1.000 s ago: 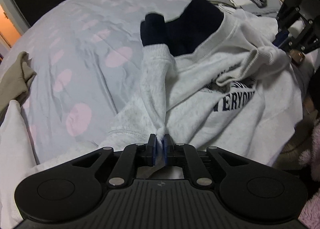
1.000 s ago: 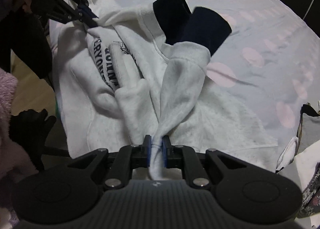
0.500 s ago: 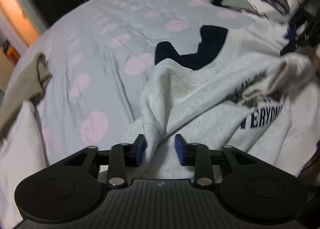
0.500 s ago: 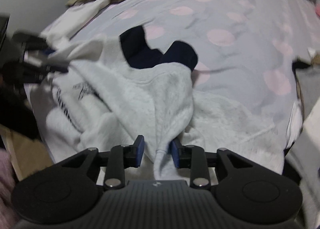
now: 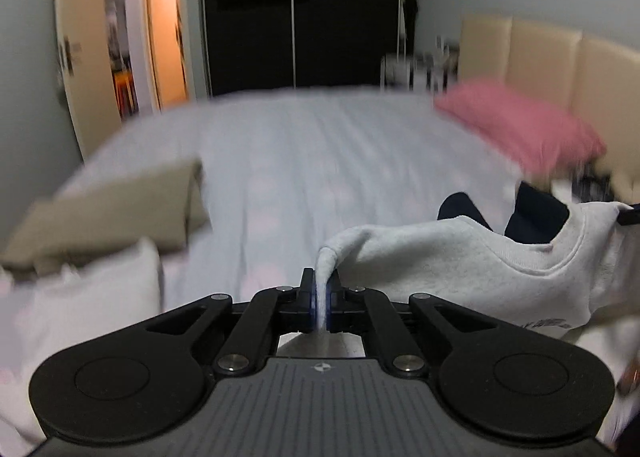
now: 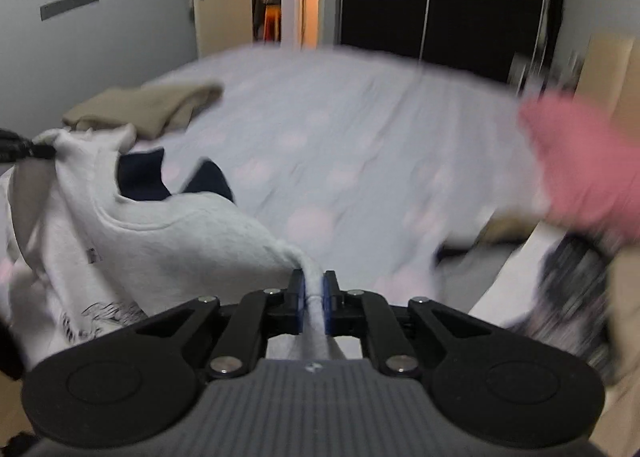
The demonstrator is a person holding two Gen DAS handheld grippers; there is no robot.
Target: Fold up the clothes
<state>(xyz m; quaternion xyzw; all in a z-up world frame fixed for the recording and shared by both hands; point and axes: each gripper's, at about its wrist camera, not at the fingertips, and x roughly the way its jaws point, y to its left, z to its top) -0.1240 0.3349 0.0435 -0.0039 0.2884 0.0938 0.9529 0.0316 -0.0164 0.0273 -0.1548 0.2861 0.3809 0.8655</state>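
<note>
A light grey sweatshirt (image 5: pixel 472 257) with dark navy cuffs (image 5: pixel 536 213) and a printed front hangs in the air above the bed, stretched between both grippers. My left gripper (image 5: pixel 320 301) is shut on a pinch of its shoulder fabric. In the right wrist view the same sweatshirt (image 6: pixel 172 241) runs off to the left, and my right gripper (image 6: pixel 314 297) is shut on its other shoulder. The tip of the left gripper (image 6: pixel 24 149) shows at the far left edge, holding the cloth. The navy cuffs (image 6: pixel 140 177) dangle behind the neckline.
The bed (image 5: pixel 320 161) has a pale sheet with pink dots. A tan garment (image 5: pixel 112 209) and a white one (image 5: pixel 92 297) lie at its left. A pink pillow (image 5: pixel 520 129) and a pile of clothes (image 6: pixel 568 289) sit to the right. Dark wardrobe doors (image 5: pixel 292 9) stand behind.
Both grippers opened briefly, then shut again on the sweatshirt's shoulders. They have lifted it off the bed, and both cameras have tilted up to face the room.
</note>
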